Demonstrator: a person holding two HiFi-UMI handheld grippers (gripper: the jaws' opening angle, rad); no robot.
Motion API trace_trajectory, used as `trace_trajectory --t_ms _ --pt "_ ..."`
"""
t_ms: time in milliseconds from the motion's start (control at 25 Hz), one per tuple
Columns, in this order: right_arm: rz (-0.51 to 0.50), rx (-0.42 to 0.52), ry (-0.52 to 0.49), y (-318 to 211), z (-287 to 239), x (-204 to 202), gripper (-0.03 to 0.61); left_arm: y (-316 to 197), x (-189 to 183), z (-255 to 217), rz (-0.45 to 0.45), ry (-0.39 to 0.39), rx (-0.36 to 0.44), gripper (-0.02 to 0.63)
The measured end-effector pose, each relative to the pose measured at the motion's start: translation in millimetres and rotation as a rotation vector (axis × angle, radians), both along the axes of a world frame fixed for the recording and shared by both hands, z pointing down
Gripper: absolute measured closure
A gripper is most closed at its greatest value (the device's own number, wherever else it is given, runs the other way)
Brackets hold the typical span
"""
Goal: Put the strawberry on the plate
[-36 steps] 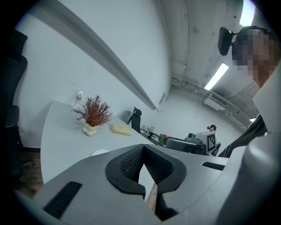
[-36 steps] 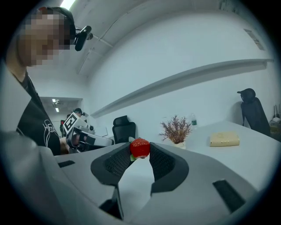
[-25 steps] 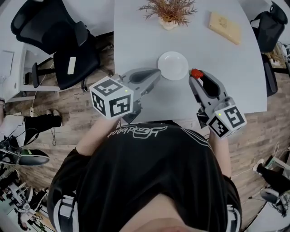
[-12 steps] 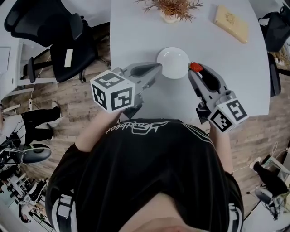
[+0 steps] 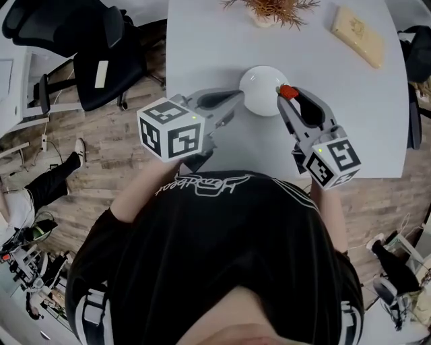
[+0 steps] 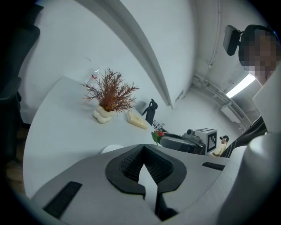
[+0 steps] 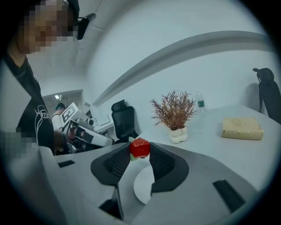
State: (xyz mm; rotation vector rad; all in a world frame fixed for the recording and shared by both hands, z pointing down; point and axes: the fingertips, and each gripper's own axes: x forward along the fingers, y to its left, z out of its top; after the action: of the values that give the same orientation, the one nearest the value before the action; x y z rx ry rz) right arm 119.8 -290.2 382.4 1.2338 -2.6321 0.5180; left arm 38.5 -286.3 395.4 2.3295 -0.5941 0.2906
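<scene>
A small white plate (image 5: 258, 82) sits on the grey table. My right gripper (image 5: 288, 96) is shut on a red strawberry (image 5: 289, 91) and holds it at the plate's right rim. In the right gripper view the strawberry (image 7: 140, 148) is pinched between the fingertips of that gripper (image 7: 139, 150), with the plate (image 7: 142, 188) showing below through the jaws. My left gripper (image 5: 236, 100) is shut and empty, its tips at the plate's left edge. In the left gripper view, the left gripper (image 6: 142, 147) faces the strawberry (image 6: 159, 134), and a sliver of the plate (image 6: 112, 149) shows.
A dried plant in a white pot (image 5: 269, 10) stands at the table's far side, with a tan block (image 5: 357, 28) to its right. A black office chair (image 5: 74, 40) stands left of the table. The table's front edge is close to the person's body.
Both grippers have moved forward toward the plate. The strawberry has gone from just right of the plate to its right rim, still held. The left gripper's tips now reach the plate's left edge.
</scene>
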Motion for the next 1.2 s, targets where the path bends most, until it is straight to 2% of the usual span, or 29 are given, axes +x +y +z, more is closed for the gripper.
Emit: trace_trajectory --t_ms 400,680,1200 --pt "-0.024 -0.054 0.119 -18 54 -7 0.448 -10 -5 27 -0.014 -0.014 -0.049 0.607" --pt "-0.077 -0.066 0.336 -20 97 -12 0.448 -19 -13 36 -0.041 -0.016 -0.062 0.607" --pt "-0.182 -0.118 0.556 -12 158 -26 0.448 -29 -25 51 -0.083 -0.021 -0.101 0.607"
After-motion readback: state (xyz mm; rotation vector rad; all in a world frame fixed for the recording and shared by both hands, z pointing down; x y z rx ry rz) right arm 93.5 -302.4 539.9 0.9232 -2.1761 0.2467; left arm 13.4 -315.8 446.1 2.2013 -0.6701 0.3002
